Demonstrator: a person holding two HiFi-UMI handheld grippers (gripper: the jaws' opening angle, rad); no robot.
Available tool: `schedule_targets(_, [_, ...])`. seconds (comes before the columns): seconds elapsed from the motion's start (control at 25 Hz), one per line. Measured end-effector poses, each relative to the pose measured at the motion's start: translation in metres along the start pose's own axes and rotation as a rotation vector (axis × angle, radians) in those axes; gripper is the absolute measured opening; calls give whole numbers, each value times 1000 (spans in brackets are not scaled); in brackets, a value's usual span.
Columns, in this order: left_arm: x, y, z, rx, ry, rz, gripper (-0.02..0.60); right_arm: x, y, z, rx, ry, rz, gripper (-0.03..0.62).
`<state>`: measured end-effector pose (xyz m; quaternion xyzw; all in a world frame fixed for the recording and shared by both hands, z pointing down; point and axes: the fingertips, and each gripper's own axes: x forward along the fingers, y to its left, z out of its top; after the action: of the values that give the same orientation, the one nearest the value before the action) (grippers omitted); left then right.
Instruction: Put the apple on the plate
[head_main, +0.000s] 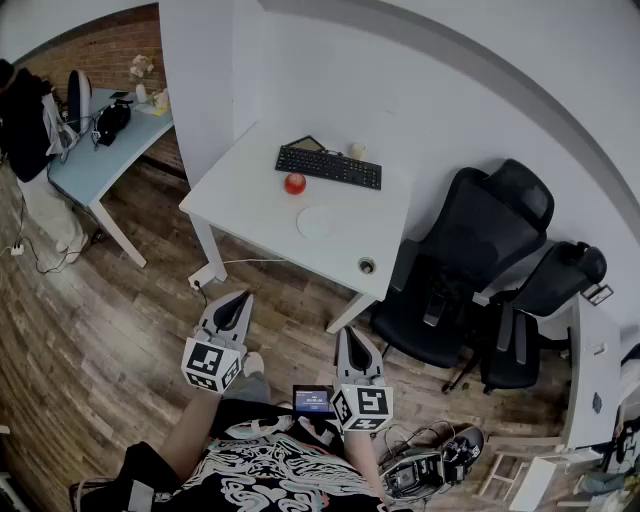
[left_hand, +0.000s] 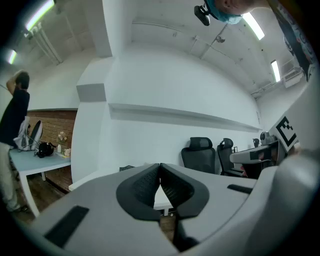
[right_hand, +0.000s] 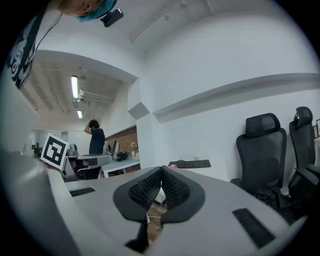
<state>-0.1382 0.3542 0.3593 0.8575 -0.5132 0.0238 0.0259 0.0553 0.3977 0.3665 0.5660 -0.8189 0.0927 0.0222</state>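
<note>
Though each holds nothing, left tool (head_main: 241, 298) and right tool (head_main: 351, 333) are closed

The person wears a black short-sleeved T-shirt (head_main: 265, 470) with a white swirling print. The left tool (head_main: 237, 297) and the right tool (head_main: 353, 333) are light grey, wedge-shaped plastic shells with black ribbed pads (left_hand: 143, 187) inside. Each carries a white cube (head_main: 212, 365) with black square markers. A small device (head_main: 313, 401) with a blue-lit screen is at the chest.
</note>
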Motion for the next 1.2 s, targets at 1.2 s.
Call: schedule_targets(1.2, [65,-2,1,38,13,-12,15,42,-31,4,-9,2,120,29])
